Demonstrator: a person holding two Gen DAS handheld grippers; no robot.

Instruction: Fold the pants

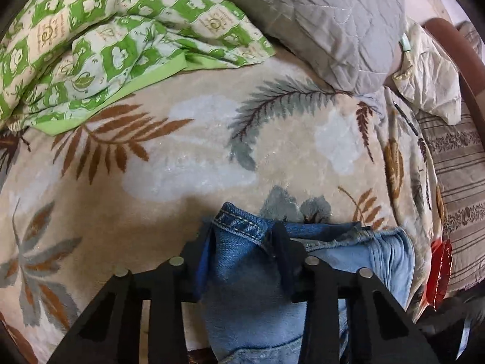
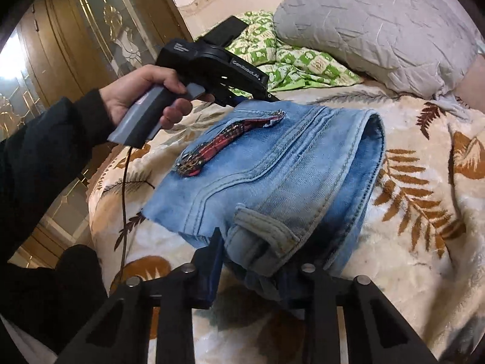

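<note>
Both grippers pinch the folded jeans (image 2: 272,176) — left gripper (image 1: 242,242) on a stitched hem, right gripper (image 2: 251,261) on the waistband between its fingers. Denim looks thick, floppy — best held at seams.

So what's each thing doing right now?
Jeans: folded, on the blanket, gripped at both ends.
Left gripper: shut on jeans.
Right gripper: shut on jeans.
Green quilt: crumpled.
Pillow: lying on the bed.

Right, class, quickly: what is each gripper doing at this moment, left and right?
Left gripper: shut on the jeans, at a stitched hem.
Right gripper: shut on the jeans, at the waistband end by a belt loop.
</note>
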